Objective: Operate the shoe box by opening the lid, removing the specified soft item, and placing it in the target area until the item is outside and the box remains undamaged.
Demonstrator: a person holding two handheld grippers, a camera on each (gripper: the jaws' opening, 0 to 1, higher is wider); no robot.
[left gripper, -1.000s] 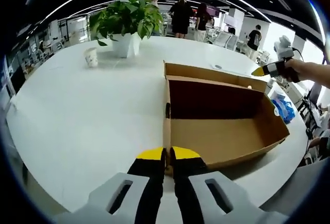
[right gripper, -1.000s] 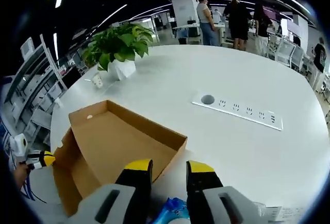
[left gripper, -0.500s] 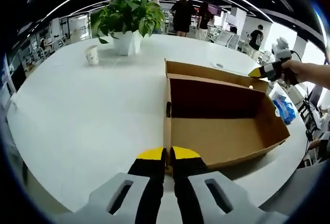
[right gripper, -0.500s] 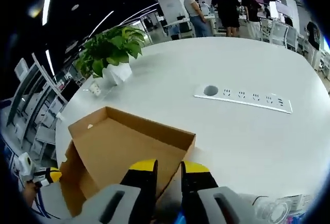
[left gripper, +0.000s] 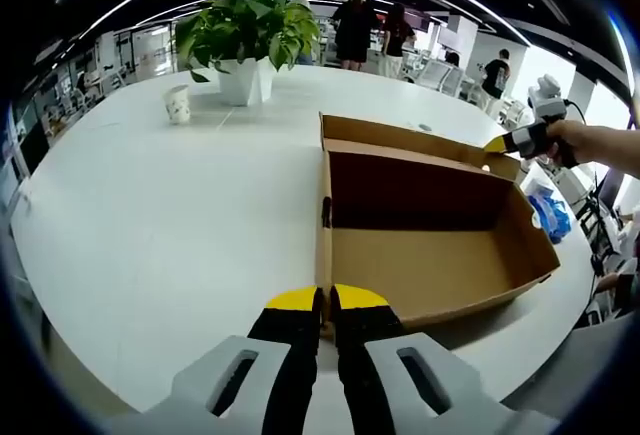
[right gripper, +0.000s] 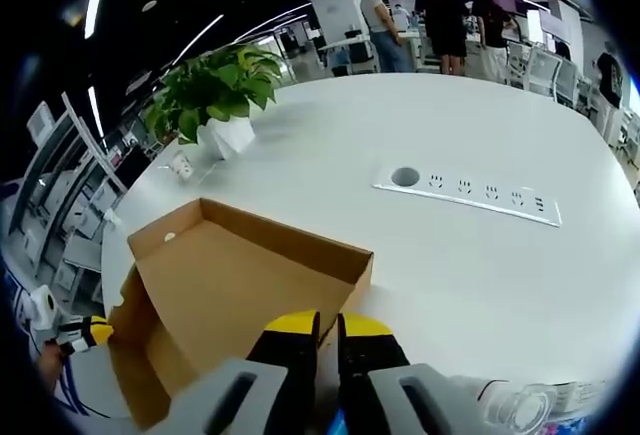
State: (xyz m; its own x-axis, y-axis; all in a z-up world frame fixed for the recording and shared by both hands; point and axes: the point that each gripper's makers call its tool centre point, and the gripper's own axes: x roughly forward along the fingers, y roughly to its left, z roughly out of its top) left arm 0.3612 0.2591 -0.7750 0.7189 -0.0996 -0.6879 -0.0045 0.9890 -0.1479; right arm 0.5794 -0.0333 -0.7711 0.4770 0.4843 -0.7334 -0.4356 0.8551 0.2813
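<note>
Both grippers, left (left gripper: 327, 300) and right (right gripper: 327, 327), clench opposite walls of the open, empty box (left gripper: 430, 265); grip gently, without creasing the cardboard.

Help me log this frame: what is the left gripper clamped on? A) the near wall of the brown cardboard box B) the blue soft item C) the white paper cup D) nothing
A: the left gripper has its jaws closed on the near wall of the brown cardboard box.

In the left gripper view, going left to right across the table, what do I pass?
Paper cup → potted plant → open cardboard box → right gripper → blue soft item.
</note>
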